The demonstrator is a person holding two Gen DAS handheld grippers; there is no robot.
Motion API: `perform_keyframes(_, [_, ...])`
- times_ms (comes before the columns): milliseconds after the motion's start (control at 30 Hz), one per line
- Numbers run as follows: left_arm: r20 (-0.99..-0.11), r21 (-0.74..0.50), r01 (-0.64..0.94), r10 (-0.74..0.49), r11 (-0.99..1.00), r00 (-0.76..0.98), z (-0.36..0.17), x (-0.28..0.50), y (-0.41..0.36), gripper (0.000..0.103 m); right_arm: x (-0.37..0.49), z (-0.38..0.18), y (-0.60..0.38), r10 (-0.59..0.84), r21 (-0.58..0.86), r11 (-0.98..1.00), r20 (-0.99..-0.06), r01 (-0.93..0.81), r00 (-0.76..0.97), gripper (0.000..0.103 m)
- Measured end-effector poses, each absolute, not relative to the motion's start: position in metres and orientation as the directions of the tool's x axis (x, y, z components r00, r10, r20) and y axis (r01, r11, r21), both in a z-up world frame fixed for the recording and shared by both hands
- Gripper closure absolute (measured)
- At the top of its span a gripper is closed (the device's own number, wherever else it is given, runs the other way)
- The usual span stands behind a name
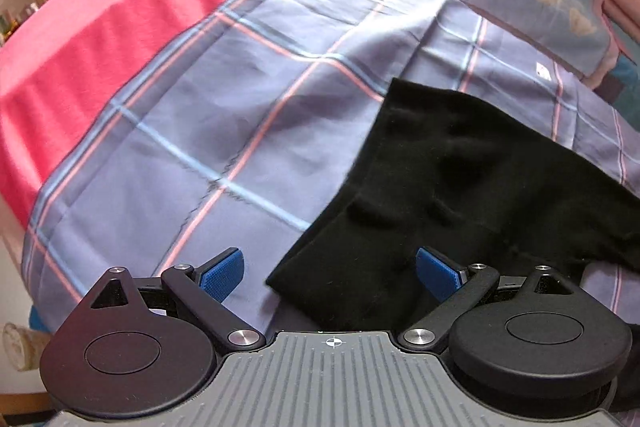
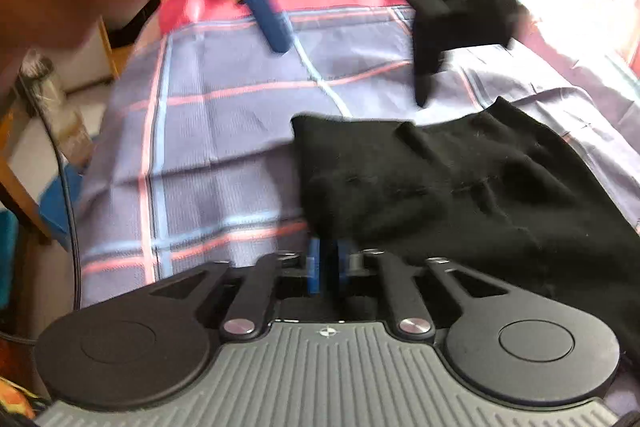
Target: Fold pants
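Jaws of the left gripper (image 1: 329,273) stand spread wide over a corner of the black pants (image 1: 452,195); those of the right gripper (image 2: 325,267) are pressed together, pinching the pants' near edge. Pants lie on the plaid sheet (image 1: 224,131) covering the bed, a red blanket (image 1: 100,27) beyond.

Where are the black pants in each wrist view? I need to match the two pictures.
Left wrist: black pants fill centre-right, running down between the open pads.
Right wrist: black pants centre-right, edge at the closed pads.
Shared landmark: plaid bedsheet underneath.
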State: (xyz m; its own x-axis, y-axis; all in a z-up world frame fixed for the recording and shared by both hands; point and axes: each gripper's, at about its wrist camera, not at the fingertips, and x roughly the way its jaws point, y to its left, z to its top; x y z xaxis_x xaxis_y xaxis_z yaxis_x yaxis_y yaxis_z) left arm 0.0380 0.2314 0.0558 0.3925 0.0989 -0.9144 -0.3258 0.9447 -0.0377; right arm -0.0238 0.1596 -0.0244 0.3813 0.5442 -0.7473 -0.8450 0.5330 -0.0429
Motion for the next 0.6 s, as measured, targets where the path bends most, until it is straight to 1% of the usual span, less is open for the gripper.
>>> perform_keyframes(33, [-0.914,-0.041,-0.317,0.092,0.947,0.394,0.056,0.04,0.23,0.0,-0.024,-0.021,0.157,0.538,-0.054,0.541,-0.745,-0.839,0.395,0.055])
perform_keyframes(67, [-0.915,-0.044,-0.306,0.085,0.951,0.394,0.052,0.045,0.227,0.0,-0.024,-0.016,0.151,0.548,-0.05,0.539,-0.737,-0.841,0.396,0.043])
perform_keyframes(133, [-0.917,-0.046,-0.279,0.07,0.959,0.392,0.046,0.052,0.219,0.0,-0.028,-0.004,0.129,0.578,-0.057,0.54,-0.701,-0.84,0.419,0.041])
perform_keyframes(200, [-0.918,-0.054,-0.251,0.051,0.967,0.393,0.043,0.057,0.211,0.0,-0.025,0.007,0.1,0.542,-0.082,0.605,-0.686,-0.792,0.485,0.034])
perform_keyframes(233, [-0.92,-0.06,-0.238,0.039,0.969,0.391,0.04,0.06,0.208,0.0,-0.021,0.007,0.082,0.499,-0.079,0.656,-0.701,-0.75,0.51,0.032])
perform_keyframes(300, [-0.926,-0.071,-0.212,0.015,0.975,0.378,0.032,0.068,0.2,0.0,-0.012,0.001,0.045,0.39,-0.038,0.774,-0.758,-0.632,0.523,0.032])
perform_keyframes(333, [-0.93,-0.075,-0.201,0.005,0.977,0.368,0.026,0.073,0.197,0.0,-0.01,-0.005,0.024,0.344,0.021,0.828,-0.808,-0.56,0.479,0.033])
perform_keyframes(367, [-0.933,-0.079,-0.192,-0.005,0.978,0.359,0.021,0.079,0.193,0.0,-0.01,-0.014,0.003,0.322,0.099,0.867,-0.86,-0.489,0.397,0.033])
perform_keyframes(400, [-0.936,-0.081,-0.178,-0.013,0.981,0.352,0.015,0.087,0.188,0.0,-0.02,-0.012,-0.018,0.369,0.177,0.877,-0.843,-0.446,0.391,0.032])
perform_keyframes(433, [-0.938,-0.078,-0.167,-0.015,0.983,0.347,0.011,0.094,0.183,0.0,-0.029,-0.006,-0.033,0.386,0.21,0.878,-0.842,-0.431,0.376,0.033])
perform_keyframes(467, [-0.94,-0.071,-0.157,-0.014,0.985,0.342,0.008,0.101,0.178,0.0,-0.035,-0.001,-0.042,0.379,0.211,0.877,-0.857,-0.432,0.351,0.034])
perform_keyframes(500, [-0.94,-0.068,-0.147,-0.014,0.987,0.342,0.006,0.11,0.172,0.0,-0.038,0.01,-0.052,0.381,0.208,0.879,-0.847,-0.429,0.37,0.037])
perform_keyframes(533, [-0.938,-0.068,-0.141,-0.015,0.988,0.347,0.006,0.116,0.168,0.0,-0.038,0.022,-0.063,0.376,0.202,0.89,-0.831,-0.408,0.41,0.037])
perform_keyframes(600, [-0.931,-0.06,-0.135,-0.006,0.989,0.364,0.007,0.131,0.158,0.0,-0.028,0.047,-0.096,0.337,0.186,0.928,-0.786,-0.322,0.518,0.033])
